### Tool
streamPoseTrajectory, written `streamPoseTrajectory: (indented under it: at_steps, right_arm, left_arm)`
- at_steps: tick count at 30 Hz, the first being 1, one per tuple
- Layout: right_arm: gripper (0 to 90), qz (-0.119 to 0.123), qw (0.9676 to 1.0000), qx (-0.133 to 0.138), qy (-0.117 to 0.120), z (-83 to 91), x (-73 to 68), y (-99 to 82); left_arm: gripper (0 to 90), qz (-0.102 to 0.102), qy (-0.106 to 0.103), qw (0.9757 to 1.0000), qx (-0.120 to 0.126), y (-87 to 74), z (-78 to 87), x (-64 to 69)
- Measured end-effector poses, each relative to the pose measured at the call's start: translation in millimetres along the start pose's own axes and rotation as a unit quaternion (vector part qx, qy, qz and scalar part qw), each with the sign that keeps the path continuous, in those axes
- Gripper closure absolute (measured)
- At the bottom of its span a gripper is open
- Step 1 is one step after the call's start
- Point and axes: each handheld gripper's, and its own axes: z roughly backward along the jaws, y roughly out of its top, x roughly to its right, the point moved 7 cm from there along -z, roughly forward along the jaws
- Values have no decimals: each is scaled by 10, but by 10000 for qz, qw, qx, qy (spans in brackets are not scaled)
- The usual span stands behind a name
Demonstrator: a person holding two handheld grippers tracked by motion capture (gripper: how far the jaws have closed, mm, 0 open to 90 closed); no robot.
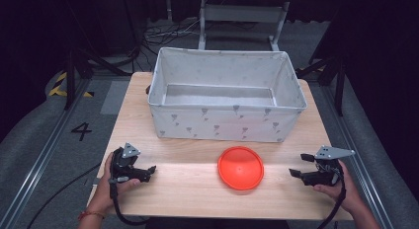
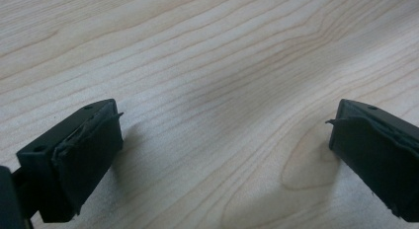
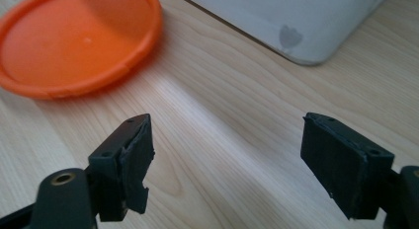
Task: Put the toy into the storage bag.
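At the left edge of the table (image 1: 197, 189) the left gripper (image 1: 148, 171) sits in the person's left hand (image 1: 106, 189), its 2 jaws spread with nothing between them. Its tips point toward the orange plate (image 1: 240, 168), which lies well apart from them, further right. The left gripper view looks along that gripper (image 2: 225, 133) at bare wood grain between the jaws, a plain stretch the high view gives without detail.

The plate is round, shallow and holds nothing; it lies flat on the wood about midway between the 2 sets of tips, nearer the right ones. Beyond it, farther from both grippers, stands the grey fabric bin (image 1: 225, 123), open-topped, with a pale floor that looks bare. The high view looks into the bin; the right gripper view catches just a lower corner of the bin (image 3: 296, 26) ahead of the tips.

The right gripper (image 1: 299, 165), held in the right hand (image 1: 341, 187), also has its jaws apart around nothing. In its own view, the right gripper (image 3: 225, 145) has the plate (image 3: 74, 41) ahead and off its left jaw, not touching.
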Motion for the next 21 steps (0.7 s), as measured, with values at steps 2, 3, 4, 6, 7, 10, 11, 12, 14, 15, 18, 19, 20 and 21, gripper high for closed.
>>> streamPoseTrajectory:
  at_steps: [2,3,4,6,7,10,11,12,14,15,18,19,20,21]
  right_arm:
    - [213,185,9998,-86,51,-68,-100,128]
    - [213,185,9998,-86,51,-68,-100,128]
    - [213,232,9996,-104,83,-97,-130,170]
    - [213,235,9993,-121,247,-156,-194,272]
    - [212,255,9991,-131,300,-189,-224,324]
    - [211,285,9983,-116,498,-323,-301,463]
    - [208,345,9979,-141,537,-370,-335,497]
    - [207,382,9973,-155,605,-420,-371,528]
    - [203,426,9963,-215,717,-517,-438,578]
    - [201,485,9956,-250,764,-571,-479,604]
    - [196,515,9944,-315,867,-687,-544,645]
    - [195,548,9941,-350,871,-735,-558,652]
    - [195,575,9935,-412,897,-798,-579,653]
    - [195,568,9930,-457,931,-848,-596,652]
  left_arm:
    - [2,7,11,10000,10,15,-13,-5]
    - [2,7,11,10000,10,15,-13,-5]
    - [2,4,2,10000,10,16,-15,-4]
    - [2,4,0,10000,11,16,-15,-4]
    - [2,2,1,10000,10,16,-15,-5]
    - [2,2,2,10000,9,16,-15,-5]
    - [2,1,0,10000,8,15,-14,-5]
    - [2,1,1,10000,8,16,-14,-5]
    - [2,0,0,10000,8,16,-15,-5]
    - [2,1,0,10000,9,16,-14,-5]
    - [2,2,1,10000,9,15,-14,-5]
    - [2,2,0,10000,8,15,-14,-4]
    - [2,2,1,10000,8,15,-14,-5]
    - [2,1,2,10000,7,15,-14,-5]
